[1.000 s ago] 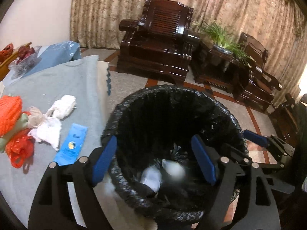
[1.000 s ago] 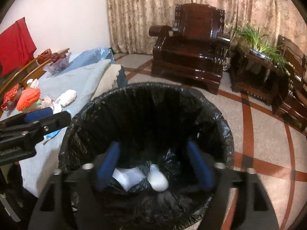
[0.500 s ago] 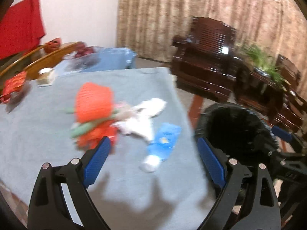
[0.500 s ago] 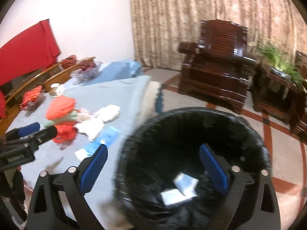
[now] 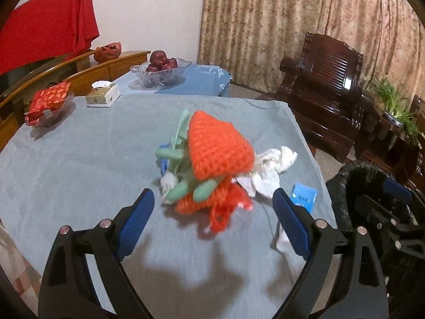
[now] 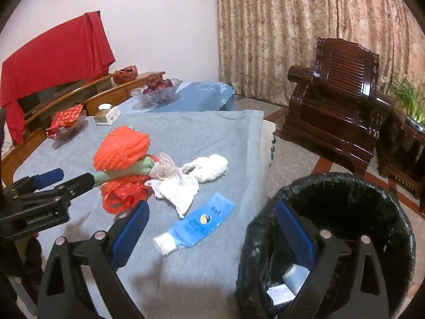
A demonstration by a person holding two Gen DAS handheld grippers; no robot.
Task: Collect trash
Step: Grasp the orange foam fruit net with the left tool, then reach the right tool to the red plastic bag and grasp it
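Left gripper [image 5: 212, 215] fingers spread wide, nothing between them, above grey-cloth tabletop [image 5: 79, 159], facing trash pile. Right gripper [image 6: 212, 228] fingers also wide, empty, straddling tabletop edge and round bin lined with black plastic bag [image 6: 372, 196].

Pile mid-tabletop: orange foam fruit net [image 5: 216, 146] on top, green foam pieces [image 5: 186, 188] beneath, red net bag [image 6: 122, 196] below, crumpled white tissues [image 6: 196, 175] just beside. Blue squeeze tube with white cap [image 6: 196, 223] lies near bin-side edge. Bin holds white scraps [image 6: 281, 292].
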